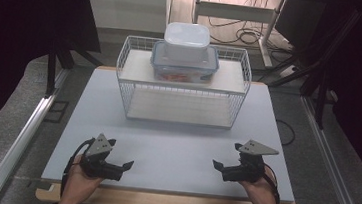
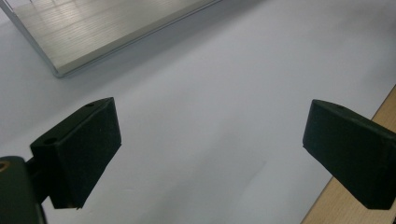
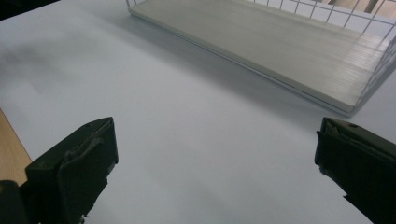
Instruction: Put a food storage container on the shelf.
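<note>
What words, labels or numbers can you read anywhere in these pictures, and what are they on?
No text can be read.
Blue-rimmed container on the wire rack: reddish marks low on its front, too blurred to read.
White container stacked on it: no print visible.

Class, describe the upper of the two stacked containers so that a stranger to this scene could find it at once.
Start at the white wire rack at the far end of the table. On its upper shelf sits a clear food box with a blue-rimmed lid; the smaller white container rests on that. It alone is plain white, with no blue rim.
</note>
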`<state>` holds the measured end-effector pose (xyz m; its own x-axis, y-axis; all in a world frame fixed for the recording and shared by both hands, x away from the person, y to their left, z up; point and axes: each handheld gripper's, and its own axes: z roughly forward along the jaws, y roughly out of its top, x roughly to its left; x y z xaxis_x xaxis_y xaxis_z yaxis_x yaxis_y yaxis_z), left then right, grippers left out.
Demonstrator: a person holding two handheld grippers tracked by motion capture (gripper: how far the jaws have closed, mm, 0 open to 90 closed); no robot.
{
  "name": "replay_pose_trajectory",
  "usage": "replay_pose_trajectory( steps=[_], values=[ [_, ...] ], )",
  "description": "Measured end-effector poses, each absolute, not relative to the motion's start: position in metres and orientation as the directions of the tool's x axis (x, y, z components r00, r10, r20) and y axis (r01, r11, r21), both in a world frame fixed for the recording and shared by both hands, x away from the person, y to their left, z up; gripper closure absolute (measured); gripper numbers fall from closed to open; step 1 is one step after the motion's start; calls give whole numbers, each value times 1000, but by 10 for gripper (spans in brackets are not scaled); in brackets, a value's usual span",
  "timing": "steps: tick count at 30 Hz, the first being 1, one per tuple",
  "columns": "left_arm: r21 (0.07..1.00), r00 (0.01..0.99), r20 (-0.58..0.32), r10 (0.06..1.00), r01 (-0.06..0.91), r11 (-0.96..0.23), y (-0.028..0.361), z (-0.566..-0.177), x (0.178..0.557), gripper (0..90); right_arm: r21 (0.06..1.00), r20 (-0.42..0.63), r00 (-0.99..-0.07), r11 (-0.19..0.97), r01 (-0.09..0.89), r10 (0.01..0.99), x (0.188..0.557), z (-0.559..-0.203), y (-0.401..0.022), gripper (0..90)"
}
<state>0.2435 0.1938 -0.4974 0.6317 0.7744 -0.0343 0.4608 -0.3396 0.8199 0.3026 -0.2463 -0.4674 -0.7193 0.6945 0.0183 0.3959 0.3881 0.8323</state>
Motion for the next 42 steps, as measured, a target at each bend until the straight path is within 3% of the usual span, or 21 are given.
replay_pose_trajectory(
  steps=[42],
  values=[
    [761, 577, -61, 815, 556, -336, 218, -528, 228, 27, 793, 25, -655, 385, 473, 755, 281, -494, -290, 0]
  ],
)
